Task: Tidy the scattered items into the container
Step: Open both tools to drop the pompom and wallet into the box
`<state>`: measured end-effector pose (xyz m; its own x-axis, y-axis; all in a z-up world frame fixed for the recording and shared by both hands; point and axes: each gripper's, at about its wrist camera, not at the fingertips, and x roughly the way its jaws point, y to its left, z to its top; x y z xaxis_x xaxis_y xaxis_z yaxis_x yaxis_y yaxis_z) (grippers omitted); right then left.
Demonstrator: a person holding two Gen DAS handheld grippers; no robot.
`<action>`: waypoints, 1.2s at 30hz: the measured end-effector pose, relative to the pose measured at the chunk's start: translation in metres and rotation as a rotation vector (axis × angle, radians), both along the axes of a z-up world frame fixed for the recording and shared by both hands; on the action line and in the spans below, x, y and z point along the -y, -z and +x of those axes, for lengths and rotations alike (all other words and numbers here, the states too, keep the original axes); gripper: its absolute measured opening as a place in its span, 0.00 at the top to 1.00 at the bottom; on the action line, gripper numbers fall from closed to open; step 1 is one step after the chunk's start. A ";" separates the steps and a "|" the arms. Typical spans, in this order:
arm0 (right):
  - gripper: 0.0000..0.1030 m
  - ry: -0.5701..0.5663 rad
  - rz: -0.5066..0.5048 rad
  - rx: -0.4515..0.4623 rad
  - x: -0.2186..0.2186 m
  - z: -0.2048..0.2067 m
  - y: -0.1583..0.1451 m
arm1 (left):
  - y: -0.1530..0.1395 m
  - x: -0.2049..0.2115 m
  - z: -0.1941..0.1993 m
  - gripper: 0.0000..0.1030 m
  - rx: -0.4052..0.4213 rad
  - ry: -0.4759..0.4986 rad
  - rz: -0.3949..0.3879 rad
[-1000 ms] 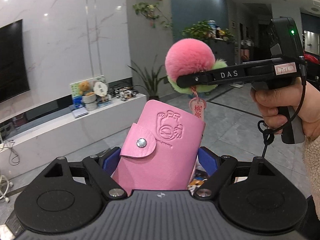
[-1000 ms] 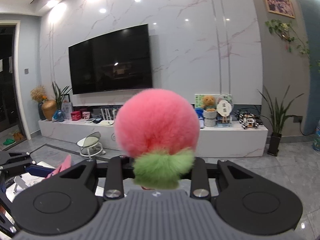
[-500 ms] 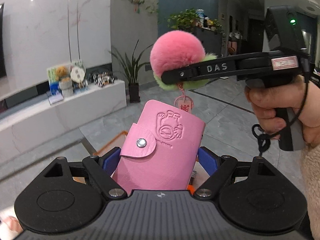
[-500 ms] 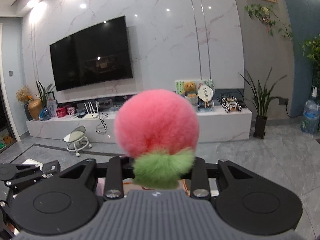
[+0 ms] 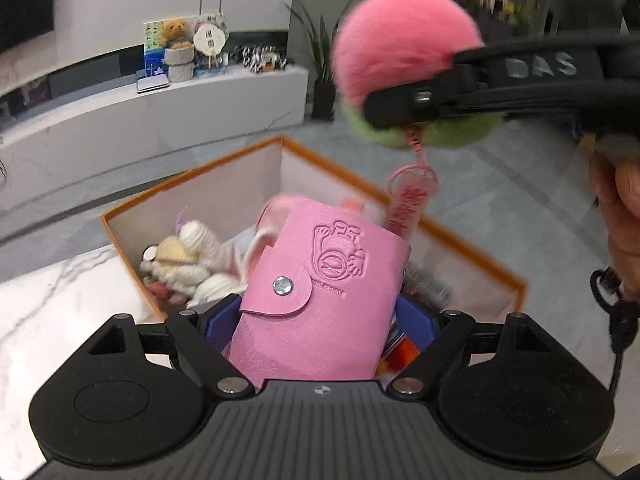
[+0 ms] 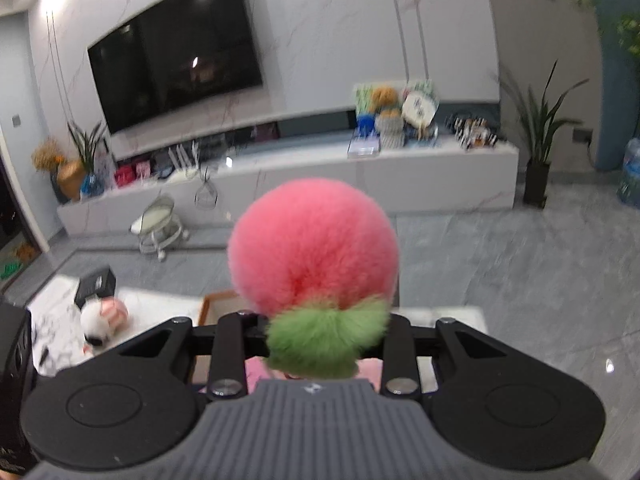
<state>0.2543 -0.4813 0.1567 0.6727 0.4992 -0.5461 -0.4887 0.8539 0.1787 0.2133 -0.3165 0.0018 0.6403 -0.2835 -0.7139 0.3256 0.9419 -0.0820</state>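
Observation:
My left gripper (image 5: 320,320) is shut on a pink snap-button card holder (image 5: 320,292), held upright over an orange-rimmed box (image 5: 192,172). The box holds plush toys (image 5: 192,260) and other small items. My right gripper (image 6: 316,340) is shut on a pink and green pompom charm (image 6: 314,264). In the left wrist view that pompom charm (image 5: 400,48) hangs above the box's far side, its pink tag (image 5: 410,204) dangling toward the inside. A hand (image 5: 620,216) holds the right gripper's handle.
The box stands on a white marble table (image 5: 52,292). In the right wrist view a small plush toy (image 6: 102,316) and a dark box (image 6: 96,282) lie on that table at the left. A TV console (image 6: 280,184) and grey floor lie beyond.
Both grippers have tilted downward and moved over the box, which has come into the left wrist view. The card holder and the pompom stay gripped.

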 end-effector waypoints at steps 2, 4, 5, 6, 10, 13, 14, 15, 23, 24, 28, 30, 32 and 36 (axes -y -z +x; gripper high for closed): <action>0.67 -0.012 -0.023 -0.023 -0.009 0.004 0.011 | 0.008 0.004 0.001 0.05 -0.011 0.019 0.038; 0.66 -0.027 -0.038 -0.039 -0.018 0.008 0.019 | 0.015 0.010 0.002 0.05 -0.015 0.035 0.081; 0.66 -0.034 -0.042 -0.044 -0.022 0.008 0.021 | 0.019 0.014 0.003 0.05 -0.016 0.040 0.106; 0.66 -0.041 -0.047 -0.049 -0.025 0.009 0.024 | 0.023 0.017 0.004 0.05 -0.017 0.045 0.131; 0.64 -0.067 -0.055 -0.064 -0.036 0.010 0.030 | 0.033 0.020 0.001 0.04 0.001 0.053 0.205; 0.55 -0.069 -0.059 -0.075 -0.041 0.013 0.037 | 0.033 0.018 -0.002 0.04 0.008 0.060 0.203; 0.49 -0.065 -0.069 -0.078 -0.043 0.013 0.038 | 0.031 0.018 -0.004 0.04 0.010 0.061 0.202; 0.45 -0.064 -0.075 -0.075 -0.044 0.012 0.038 | 0.030 0.018 -0.006 0.04 0.013 0.063 0.201; 0.36 -0.049 -0.071 -0.044 -0.042 0.009 0.028 | 0.022 0.017 -0.015 0.04 0.030 0.071 0.189; 0.36 -0.046 -0.070 -0.042 -0.041 0.009 0.028 | 0.021 0.017 -0.016 0.04 0.032 0.071 0.186; 0.36 -0.040 -0.069 -0.036 -0.040 0.008 0.026 | 0.017 0.018 -0.019 0.04 0.036 0.074 0.177; 0.36 -0.038 -0.068 -0.031 -0.040 0.008 0.025 | 0.013 0.018 -0.021 0.04 0.043 0.076 0.172; 0.36 -0.036 -0.066 -0.024 -0.040 0.007 0.022 | 0.010 0.017 -0.022 0.04 0.051 0.076 0.167; 0.36 -0.031 -0.058 -0.010 -0.037 0.005 0.016 | 0.003 0.015 -0.026 0.04 0.070 0.074 0.161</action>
